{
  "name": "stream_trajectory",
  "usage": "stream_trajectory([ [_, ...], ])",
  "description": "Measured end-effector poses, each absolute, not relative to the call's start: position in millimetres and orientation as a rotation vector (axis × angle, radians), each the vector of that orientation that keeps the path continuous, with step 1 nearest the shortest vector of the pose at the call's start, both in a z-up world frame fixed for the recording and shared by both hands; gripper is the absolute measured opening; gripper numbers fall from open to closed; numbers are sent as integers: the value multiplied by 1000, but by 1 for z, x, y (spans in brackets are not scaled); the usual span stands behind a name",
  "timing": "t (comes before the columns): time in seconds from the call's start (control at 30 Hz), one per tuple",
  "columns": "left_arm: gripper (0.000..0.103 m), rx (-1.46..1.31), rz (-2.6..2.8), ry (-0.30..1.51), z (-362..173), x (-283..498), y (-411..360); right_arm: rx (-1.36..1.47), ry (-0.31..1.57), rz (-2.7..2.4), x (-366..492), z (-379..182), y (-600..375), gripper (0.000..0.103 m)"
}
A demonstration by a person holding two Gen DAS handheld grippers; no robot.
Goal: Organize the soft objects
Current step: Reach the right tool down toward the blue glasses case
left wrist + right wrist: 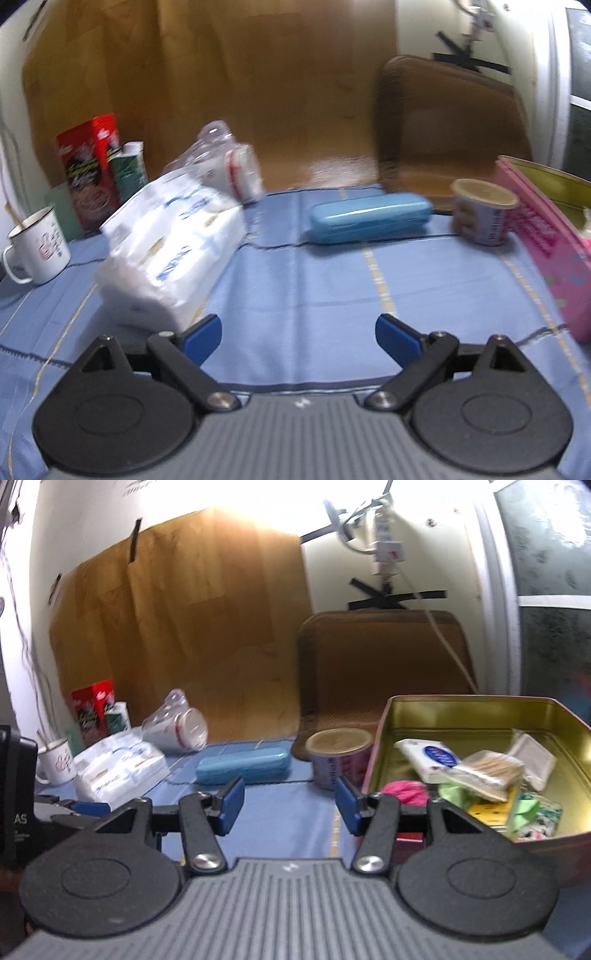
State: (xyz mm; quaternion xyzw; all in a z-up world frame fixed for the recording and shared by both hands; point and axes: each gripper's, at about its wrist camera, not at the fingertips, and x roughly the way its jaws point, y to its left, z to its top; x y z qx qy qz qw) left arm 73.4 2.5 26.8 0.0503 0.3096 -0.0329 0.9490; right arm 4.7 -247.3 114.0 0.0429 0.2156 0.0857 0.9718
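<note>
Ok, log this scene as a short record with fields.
surface: blue cloth
left gripper: open, empty
right gripper: open, empty
tissue pack: on cloth, just ahead-left of left gripper
tin: open, holds small packets and a pink item
blue case: lying flat
cup: beside tin
mug: far left

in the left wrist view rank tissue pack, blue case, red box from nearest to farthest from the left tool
From the left tool:
1. Tissue pack, just ahead on the left, by the left finger.
2. Blue case, farther ahead, slightly right of centre.
3. Red box, far left, against the back wall.
</note>
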Motion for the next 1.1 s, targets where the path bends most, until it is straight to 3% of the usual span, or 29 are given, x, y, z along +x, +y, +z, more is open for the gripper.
stream_trajectory([
  [0.37,98,-155,4,565,11,75,73,33,555,282,73,99,-190,60],
  [0.6,98,-155,-1,547,12,76,73,-2,600,234,179,99,-158,60],
  [0.83,99,-140,4,507,13,72,70,-33,867,199,282,70,-139,60],
  [1.1,99,-191,0,522,12,73,79,-324,928,373,262,50,-103,59],
])
